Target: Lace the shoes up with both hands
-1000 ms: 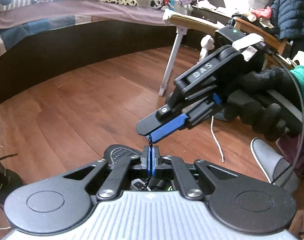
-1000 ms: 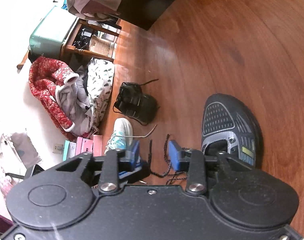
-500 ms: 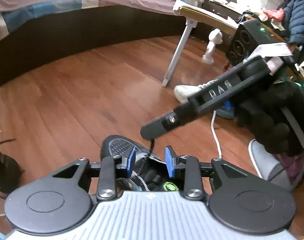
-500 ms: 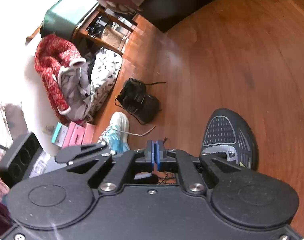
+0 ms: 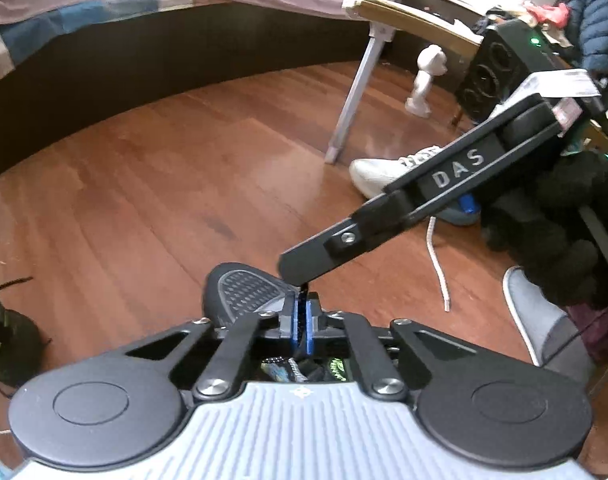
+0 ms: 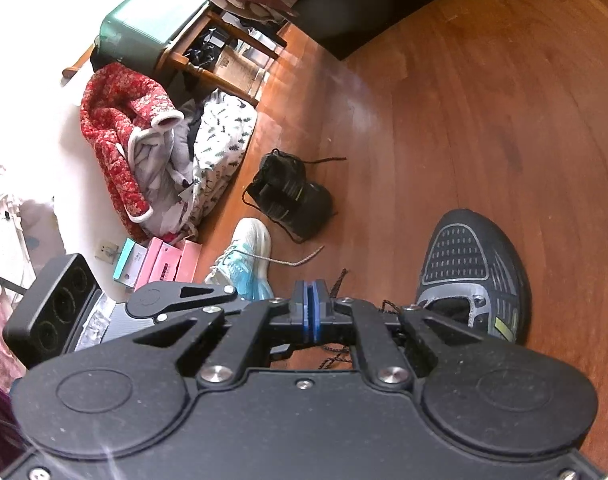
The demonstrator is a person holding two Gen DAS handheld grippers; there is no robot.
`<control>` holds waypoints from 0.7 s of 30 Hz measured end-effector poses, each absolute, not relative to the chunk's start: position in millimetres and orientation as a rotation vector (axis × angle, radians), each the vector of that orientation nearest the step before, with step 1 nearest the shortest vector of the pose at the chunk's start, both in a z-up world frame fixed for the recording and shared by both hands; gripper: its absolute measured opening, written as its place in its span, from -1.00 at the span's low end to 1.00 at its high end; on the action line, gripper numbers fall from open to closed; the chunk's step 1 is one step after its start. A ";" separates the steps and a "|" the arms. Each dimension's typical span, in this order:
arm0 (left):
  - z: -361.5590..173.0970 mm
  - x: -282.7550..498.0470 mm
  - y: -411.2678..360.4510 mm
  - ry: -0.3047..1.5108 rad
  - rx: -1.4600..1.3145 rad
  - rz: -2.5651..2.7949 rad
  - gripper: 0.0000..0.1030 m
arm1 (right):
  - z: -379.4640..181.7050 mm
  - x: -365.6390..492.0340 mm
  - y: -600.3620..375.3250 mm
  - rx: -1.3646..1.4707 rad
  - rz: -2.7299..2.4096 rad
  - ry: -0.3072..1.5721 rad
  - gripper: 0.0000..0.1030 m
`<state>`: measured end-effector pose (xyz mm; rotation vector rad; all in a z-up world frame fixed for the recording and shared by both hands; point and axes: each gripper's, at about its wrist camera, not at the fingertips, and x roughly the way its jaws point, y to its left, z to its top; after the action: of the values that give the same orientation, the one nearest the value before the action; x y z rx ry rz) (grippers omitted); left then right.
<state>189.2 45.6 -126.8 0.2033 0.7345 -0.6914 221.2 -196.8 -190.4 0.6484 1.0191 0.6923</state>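
Left gripper (image 5: 300, 322) has its jaws pinching the dark lace (image 5: 302, 295) right over the grey shoe (image 5: 244, 292) on the floor; right gripper (image 6: 311, 310) jaws are pressed together on the same lace. Looks mid-threading; next needs a steady feed toward an eyelet.

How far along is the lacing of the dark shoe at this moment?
Done: little shows; the lace lies loose beside the shoe, with no knot visible. In hand: the left gripper is shut on the lace, and the right gripper is shut, its tips just above. Left: threading, tightening and tying.
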 end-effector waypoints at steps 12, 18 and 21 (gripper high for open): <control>75.6 178.6 100.5 0.373 0.255 -0.441 -0.98 | 46.4 234.4 -259.9 0.419 0.682 0.664 0.00; 297.3 122.3 100.8 0.049 0.331 -0.257 -0.98 | 119.4 166.2 -300.6 0.339 0.663 0.494 0.30; 402.8 111.5 85.2 -0.049 0.393 -0.126 -0.98 | 116.4 166.9 -308.5 0.424 0.634 0.488 0.30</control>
<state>111.5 85.2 402.8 0.3928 -0.0494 -0.1256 166.9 -308.5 116.4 0.4241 0.4882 0.6335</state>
